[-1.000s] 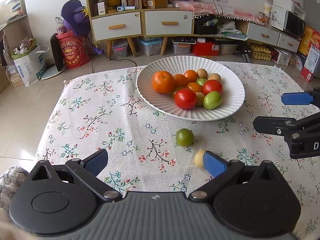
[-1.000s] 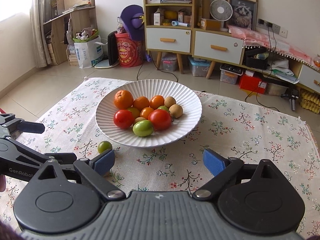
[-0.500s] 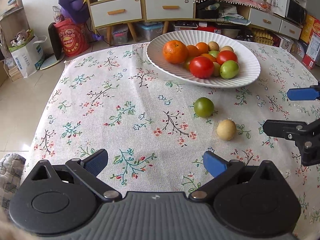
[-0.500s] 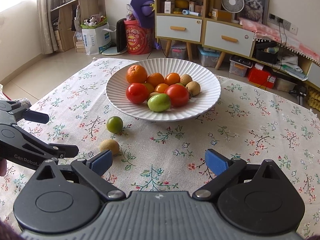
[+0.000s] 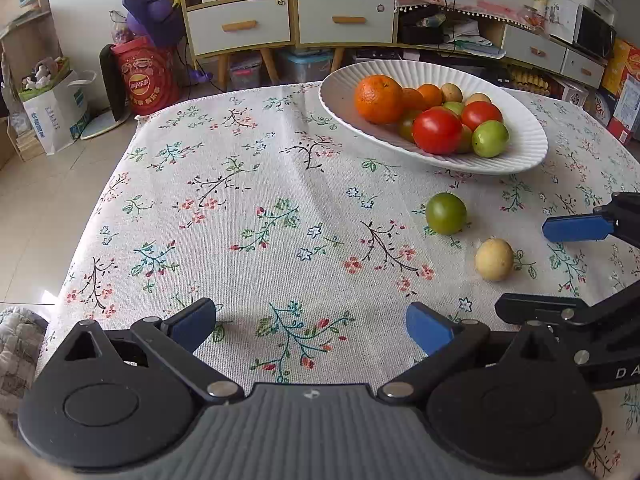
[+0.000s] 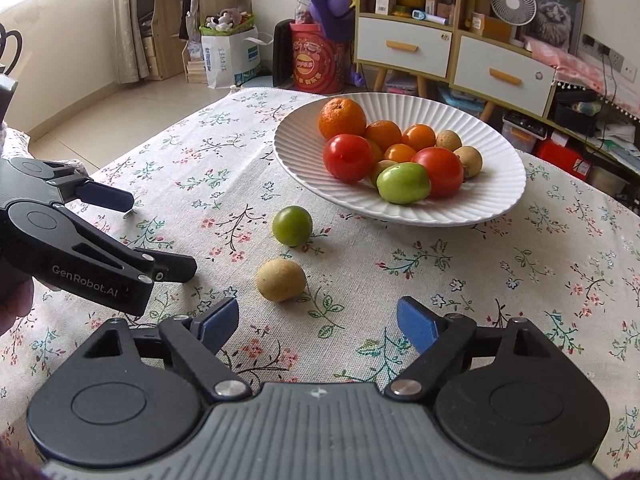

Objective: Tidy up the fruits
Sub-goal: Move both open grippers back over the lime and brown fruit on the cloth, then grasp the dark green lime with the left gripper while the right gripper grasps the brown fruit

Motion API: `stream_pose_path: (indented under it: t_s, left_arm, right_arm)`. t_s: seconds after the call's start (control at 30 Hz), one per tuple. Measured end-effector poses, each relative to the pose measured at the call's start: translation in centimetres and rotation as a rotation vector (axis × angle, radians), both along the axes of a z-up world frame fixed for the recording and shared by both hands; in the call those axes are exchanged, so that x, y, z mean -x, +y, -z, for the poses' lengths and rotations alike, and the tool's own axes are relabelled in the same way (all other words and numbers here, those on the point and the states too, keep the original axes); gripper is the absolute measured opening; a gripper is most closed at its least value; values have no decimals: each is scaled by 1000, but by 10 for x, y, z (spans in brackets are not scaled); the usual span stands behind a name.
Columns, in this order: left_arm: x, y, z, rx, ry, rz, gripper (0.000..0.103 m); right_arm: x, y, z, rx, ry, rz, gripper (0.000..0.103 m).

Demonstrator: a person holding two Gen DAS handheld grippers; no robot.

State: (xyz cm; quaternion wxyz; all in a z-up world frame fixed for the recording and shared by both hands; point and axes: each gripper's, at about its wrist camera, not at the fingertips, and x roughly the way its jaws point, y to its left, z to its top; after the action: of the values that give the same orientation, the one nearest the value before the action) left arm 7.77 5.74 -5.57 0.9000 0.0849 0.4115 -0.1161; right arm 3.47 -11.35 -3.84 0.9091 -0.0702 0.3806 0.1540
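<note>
Two fruits lie loose on the floral tablecloth (image 6: 500,280): a small tan fruit (image 6: 281,280) at lower centre of the right wrist view, and a green fruit (image 6: 292,226) just above it, the two near each other but apart. Above and right of them sits the white ribbed plate (image 6: 496,200), already piled with oranges, red tomatoes and more green and tan fruits.

The right gripper (image 6: 316,320) sits at the bottom of its frame with the tan fruit just ahead of its blue pads; its jaws are closing, but nothing is between them yet. The left gripper (image 5: 312,320) hangs over bare cloth at the lower middle of its own view, fingers spread wide and empty.

The step in hand looks like the reach for the tan fruit. Next, the right gripper must go forward until the pads flank it, pinch gently since it may roll, then lift it over the plate's rim
</note>
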Motion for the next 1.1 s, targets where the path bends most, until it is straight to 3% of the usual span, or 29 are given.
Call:
stream_pose_path:
  t_s: [0.37, 0.53, 0.93, 1.1]
  left_arm:
    - [-2, -1, 1, 5, -12, 0, 95]
    - [-2, -8, 1, 10, -18, 18, 95]
    - [-9, -37, 1, 106, 13, 32, 93]
    - [-9, -52, 0, 128, -13, 51, 77]
  right_arm:
    - [2, 8, -3, -7, -28, -72, 25]
    - [2, 6, -6, -16, -23, -79, 25]
    - [-3, -16, -14, -5, -31, -3, 25]
    - [-5, -29, -15, -15, -27, 42, 25]
